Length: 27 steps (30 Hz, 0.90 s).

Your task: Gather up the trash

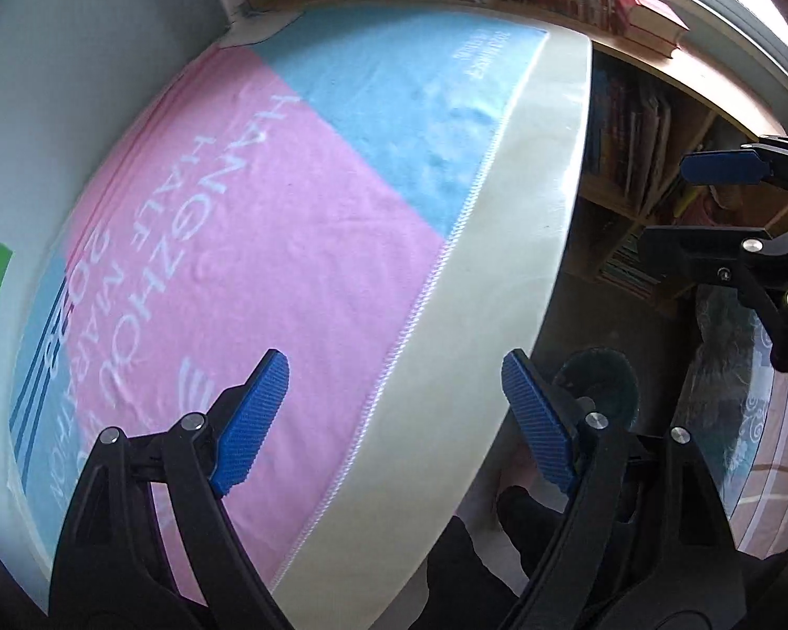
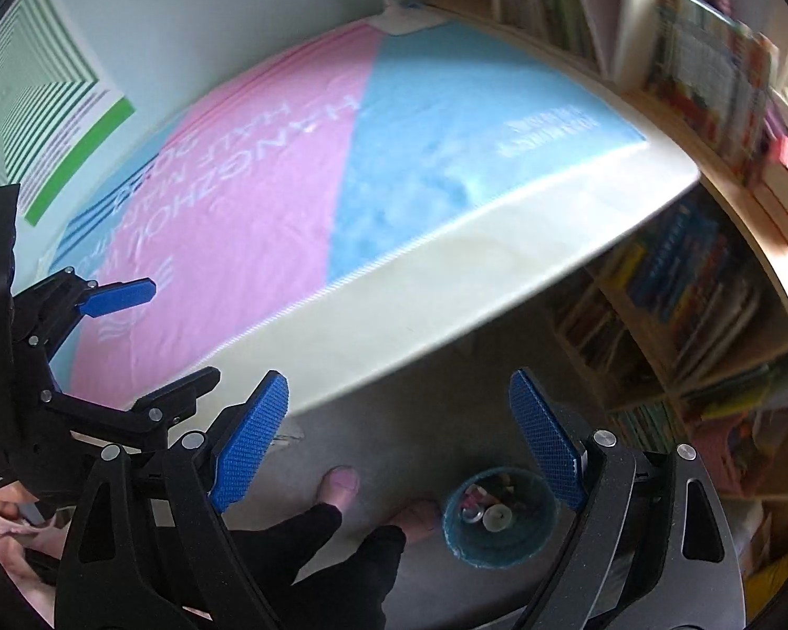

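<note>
Bed [image 1: 525,241]: a big white mattress. It fills most of both views and runs up to the wall.
Towel [image 1: 299,220]: pink and light blue, spread flat on top of the bed. It has white letters on it. Its stitched edge runs along the side of the bed.
Shelves [image 2: 709,315]: wood, full of books. They stand past the far end of the bed and along the side of the room.
Floor [image 2: 394,420]: grey and bare next to the bed.
Poster [image 2: 58,121]: on the wall by the bed, with green and white stripes.
Left claw [image 1: 396,420]: open wide, with nothing between its blue pads. It hangs over the edge of the bed and points down. One pad is over the pink part of the towel and the other is past the side of the bed.
Right claw [image 2: 404,438]: open wide too, and empty. It points down at the floor beside the bed. The left claw is close on its left.
Legs [image 2: 341,535]: a person's dark trouser legs and two bare feet stand on the floor under the claws, next to the bed.
Bin [image 2: 499,520]: a small round blue-green bin on the floor, just beside one foot. It sits low between the right claw's pads but far under them.
Trash [image 2: 491,512]: small bits lie inside the bin. They are too small to tell apart.
</note>
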{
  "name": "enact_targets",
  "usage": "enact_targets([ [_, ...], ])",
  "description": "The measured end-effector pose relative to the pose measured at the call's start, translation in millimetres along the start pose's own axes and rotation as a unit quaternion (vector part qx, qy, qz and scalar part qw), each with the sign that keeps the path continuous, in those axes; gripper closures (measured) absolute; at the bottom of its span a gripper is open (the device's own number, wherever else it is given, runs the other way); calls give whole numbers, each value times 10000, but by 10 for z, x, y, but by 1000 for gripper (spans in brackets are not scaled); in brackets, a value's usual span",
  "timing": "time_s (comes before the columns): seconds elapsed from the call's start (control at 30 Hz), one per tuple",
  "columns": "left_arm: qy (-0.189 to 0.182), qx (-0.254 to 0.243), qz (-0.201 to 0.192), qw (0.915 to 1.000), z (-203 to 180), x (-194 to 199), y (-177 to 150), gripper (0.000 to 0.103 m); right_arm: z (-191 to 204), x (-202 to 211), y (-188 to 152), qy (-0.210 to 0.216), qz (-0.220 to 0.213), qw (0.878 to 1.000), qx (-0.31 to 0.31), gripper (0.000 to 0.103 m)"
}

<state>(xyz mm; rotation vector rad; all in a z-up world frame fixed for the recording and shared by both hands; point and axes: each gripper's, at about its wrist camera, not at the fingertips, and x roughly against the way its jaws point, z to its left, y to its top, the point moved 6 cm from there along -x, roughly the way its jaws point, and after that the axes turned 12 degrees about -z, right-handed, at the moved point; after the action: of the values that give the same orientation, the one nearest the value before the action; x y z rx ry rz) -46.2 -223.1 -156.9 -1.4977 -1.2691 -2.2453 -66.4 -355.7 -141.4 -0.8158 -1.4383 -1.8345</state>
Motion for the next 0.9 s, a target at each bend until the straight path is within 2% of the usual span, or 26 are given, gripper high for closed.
enact_targets([
  [0.23,400,570,62,9976,454,93,-205,22,481,-241,161,409,161,9974,565,17],
  [0.43,730,995,118,9923,845,179,-372,22,884,-422,258,722,266,9923,966,17],
  [0.9,1347,1901,258,9721,1583,418,-942,21,1835,-735,390,1383,486,9713,1873,17],
])
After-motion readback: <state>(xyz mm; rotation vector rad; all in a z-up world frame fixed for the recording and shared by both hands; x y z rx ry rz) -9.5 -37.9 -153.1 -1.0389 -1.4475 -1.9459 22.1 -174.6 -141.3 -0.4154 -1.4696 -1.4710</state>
